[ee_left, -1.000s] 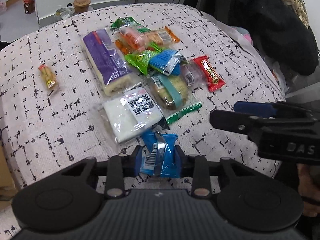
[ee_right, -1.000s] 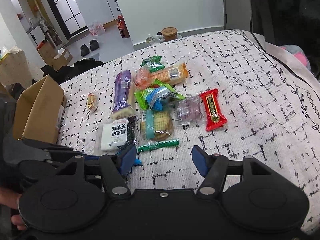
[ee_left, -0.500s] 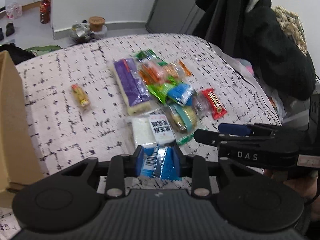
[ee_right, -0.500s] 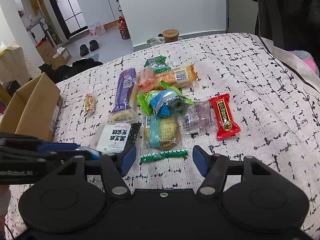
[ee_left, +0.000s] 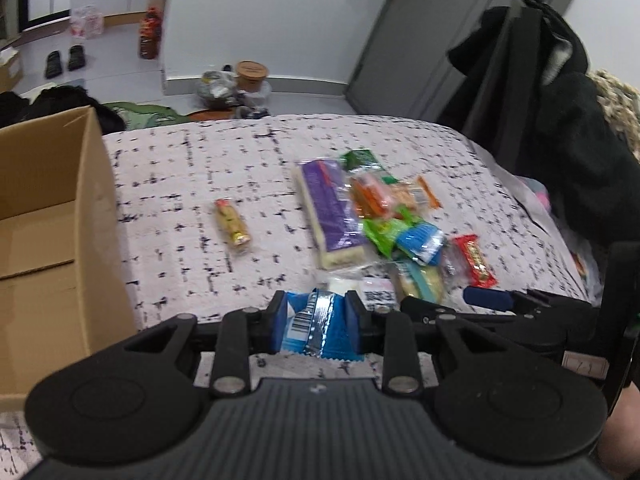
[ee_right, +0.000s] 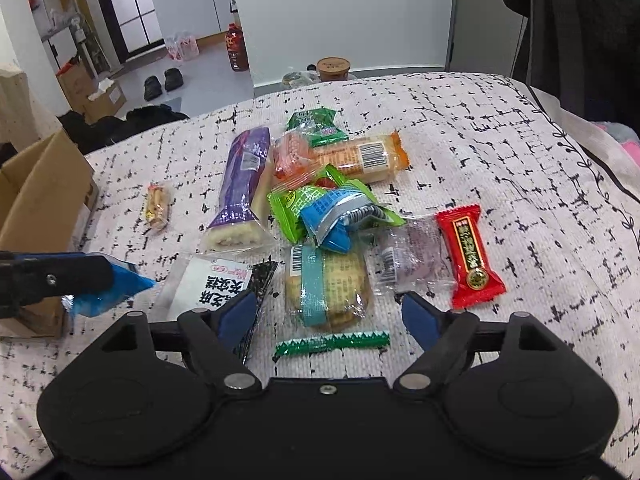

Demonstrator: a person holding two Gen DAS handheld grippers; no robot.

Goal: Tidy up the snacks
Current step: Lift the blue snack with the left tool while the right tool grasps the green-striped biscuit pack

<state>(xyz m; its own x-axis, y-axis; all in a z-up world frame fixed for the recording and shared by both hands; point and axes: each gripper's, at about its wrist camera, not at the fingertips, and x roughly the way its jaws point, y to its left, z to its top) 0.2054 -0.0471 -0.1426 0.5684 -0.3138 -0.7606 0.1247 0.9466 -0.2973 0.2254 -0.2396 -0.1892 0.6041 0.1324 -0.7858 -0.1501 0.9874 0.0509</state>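
Snacks are mostly unsorted: nearly the whole pile lies on the patterned bed cover (ee_right: 500, 152), and the cardboard box (ee_left: 48, 216) at its left edge shows a bare floor in the part the left wrist view takes in, so the sorting looks barely begun. The left gripper (ee_left: 316, 326) is clamped on a blue foil packet (ee_left: 314, 330), held clear of the cover near the box's open side; judging by that, this packet is on its way into the box and is not yet dropped. The right gripper (ee_right: 330, 314) has nothing between its pads and its jaws are opening, poised over the near edge of the pile, with the teal-banded biscuit pack (ee_right: 326, 286) and the thin green stick packet (ee_right: 332, 344) lying in the gap below it. Left to handle are the long purple bar (ee_right: 244, 188), the white packet with black characters (ee_right: 218, 288), the red candy bar (ee_right: 468, 256), the clear wrapped purple sweet (ee_right: 412, 258), the green and blue pouches (ee_right: 324, 208), the orange-wrapped cake (ee_right: 360, 156), the small green pouch (ee_right: 316, 126) behind it, and the little yellow snack (ee_right: 156, 208) lying apart near the box. Most of the job, then, lies ahead.
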